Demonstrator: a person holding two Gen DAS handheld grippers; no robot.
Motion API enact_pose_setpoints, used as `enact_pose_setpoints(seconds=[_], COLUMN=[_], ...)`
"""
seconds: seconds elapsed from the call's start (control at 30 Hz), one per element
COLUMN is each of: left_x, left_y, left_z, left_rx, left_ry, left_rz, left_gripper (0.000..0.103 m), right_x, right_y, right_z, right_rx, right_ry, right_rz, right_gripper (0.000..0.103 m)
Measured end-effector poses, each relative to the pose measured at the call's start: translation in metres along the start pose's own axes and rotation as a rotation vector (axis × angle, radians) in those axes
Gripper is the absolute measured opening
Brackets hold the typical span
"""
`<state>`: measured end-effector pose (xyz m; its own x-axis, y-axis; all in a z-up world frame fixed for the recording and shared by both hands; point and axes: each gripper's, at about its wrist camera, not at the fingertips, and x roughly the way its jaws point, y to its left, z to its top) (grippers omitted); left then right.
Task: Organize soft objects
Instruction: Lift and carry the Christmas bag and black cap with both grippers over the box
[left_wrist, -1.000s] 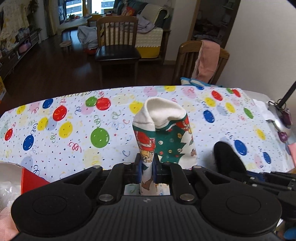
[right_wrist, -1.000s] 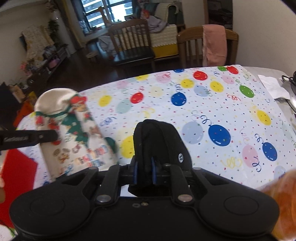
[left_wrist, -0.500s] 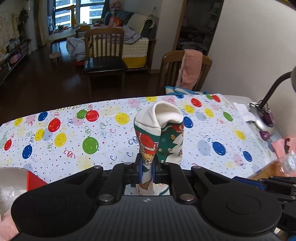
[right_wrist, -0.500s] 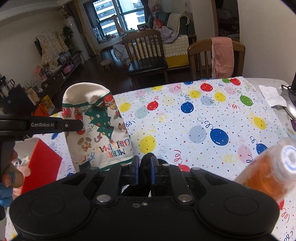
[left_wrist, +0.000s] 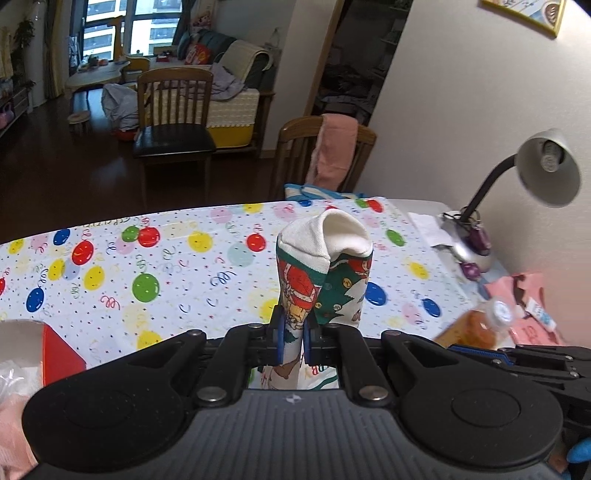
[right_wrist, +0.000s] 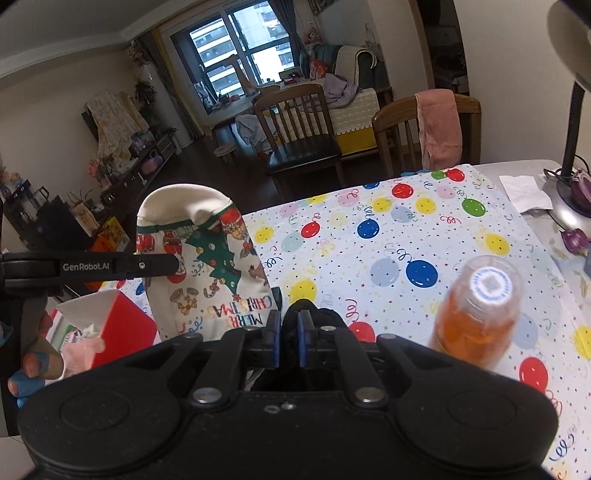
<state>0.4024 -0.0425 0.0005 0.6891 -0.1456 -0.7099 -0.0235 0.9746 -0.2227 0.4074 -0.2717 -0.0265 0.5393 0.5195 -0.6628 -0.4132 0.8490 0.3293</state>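
Here the left gripper (left_wrist: 293, 341) has its jaws clamped on the Christmas sock (left_wrist: 321, 273), pinching the printed fabric low down so that the sock stands up ahead of the gripper, its cream toe folded over at the top. The sock hangs clear above the bench (left_wrist: 166, 280), which is covered with a balloon-patterned cloth. In the right wrist view the same sock (right_wrist: 207, 266) shows at the left, with the lettering on it upside down, and a black finger (right_wrist: 122, 266) of the left gripper lies across it.

The right gripper (right_wrist: 287, 338) has its jaws closed on a black sock (right_wrist: 321, 317); only a small dark bulge of it shows just past the blue pads, the rest hidden under the gripper body. The black sock is off the cloth.

A bottle (right_wrist: 480, 310) of orange liquid with a white cap stands on the bench just right of the right gripper, blurred. At the left edge of the bench is a red box (right_wrist: 122, 325) with something pink beside it, and a person's fingertips with blue covers (right_wrist: 22, 373) show at the handle of the left gripper. A desk lamp (left_wrist: 532, 173) stands at the far right of the bench by the wall, with a white paper (right_wrist: 524, 192) lying near its base. Beyond the bench are two wooden chairs, one (left_wrist: 332, 147) with a pink towel (left_wrist: 336, 147) draped over its back.
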Motion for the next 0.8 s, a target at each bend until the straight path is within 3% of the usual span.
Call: enact_pose_setpoints(seconds=[0.2, 0.47, 0.8], left_x=[-0.022, -0.052, -0.095], left_y=[-0.005, 0.008, 0.043], left_z=[-0.016, -0.043, -0.074], left_rx=[-0.009, -0.043, -0.089], left_ry=[0.004, 0.024, 0.028], left_rz=[-0.04, -0.039, 0.001], left_gripper=[0.009, 0.009, 0.009], right_x=[-0.024, -0.046, -0.052], right_y=[-0.004, -0.004, 0.035], right_z=[-0.004, -0.008, -0.02], right_rx=[0.005, 0.016, -0.059], right_ry=[-0.023, -0.036, -0.006], right_rz=[0.02, 0.044, 0.089], right_gripper=[0.008, 0.008, 0.008])
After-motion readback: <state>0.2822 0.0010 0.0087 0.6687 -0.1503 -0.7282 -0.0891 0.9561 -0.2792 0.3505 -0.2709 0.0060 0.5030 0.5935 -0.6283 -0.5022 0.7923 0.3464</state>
